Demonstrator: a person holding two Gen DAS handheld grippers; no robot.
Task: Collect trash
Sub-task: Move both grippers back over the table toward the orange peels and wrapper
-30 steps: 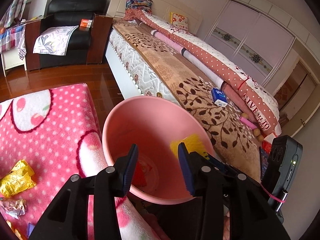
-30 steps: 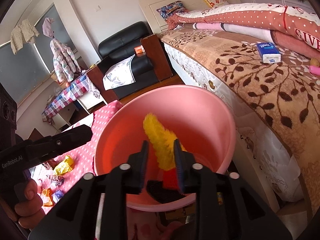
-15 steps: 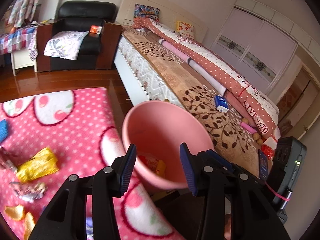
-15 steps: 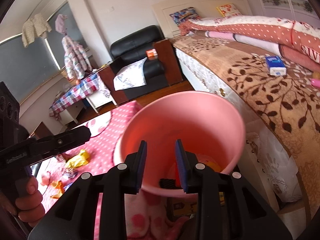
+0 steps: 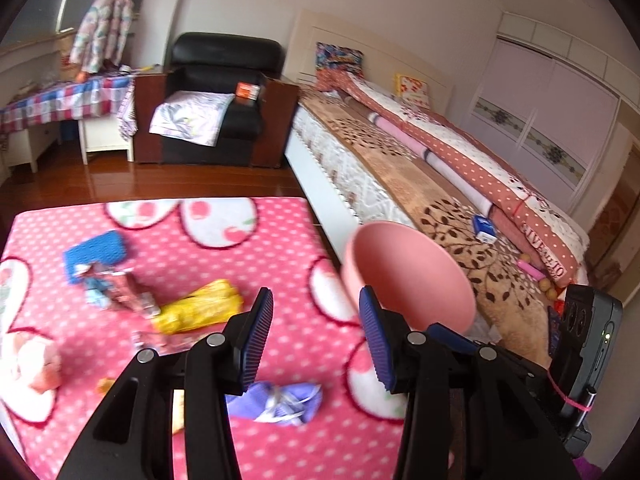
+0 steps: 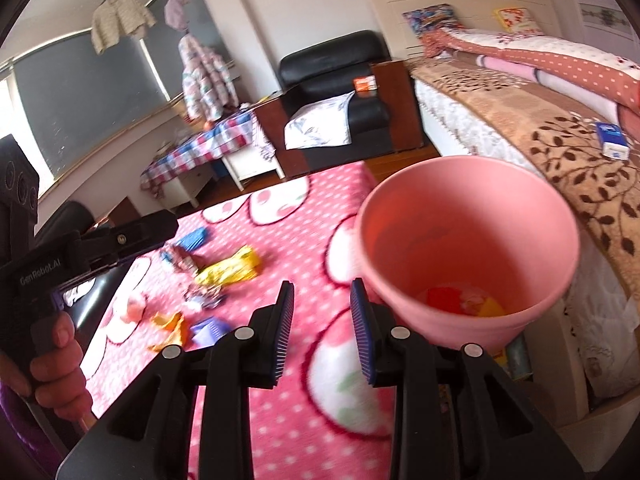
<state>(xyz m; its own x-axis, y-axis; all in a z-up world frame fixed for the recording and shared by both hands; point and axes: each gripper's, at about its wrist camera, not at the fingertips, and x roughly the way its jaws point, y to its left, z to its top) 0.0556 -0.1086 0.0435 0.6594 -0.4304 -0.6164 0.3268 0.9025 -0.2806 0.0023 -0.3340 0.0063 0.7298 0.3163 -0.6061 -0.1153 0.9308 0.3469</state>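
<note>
So your right claw (image 6: 322, 330) just dropped that yellow wrapper into the pink bin (image 6: 468, 256). A second ago it was pinched between the pads; now it's empty, set fairly narrow, and the yellow and red bits sit at the bottom of the bin. Your left claw (image 5: 316, 340) is empty too, open wider. Both have swung off the bin and back over the pink counter (image 5: 280, 232), where there's plenty left: a yellow bag (image 5: 200, 310), a purple wrapper (image 5: 280, 400), a blue sponge (image 5: 96, 254). Looks like the yellow bag or purple wrapper is next.
</note>
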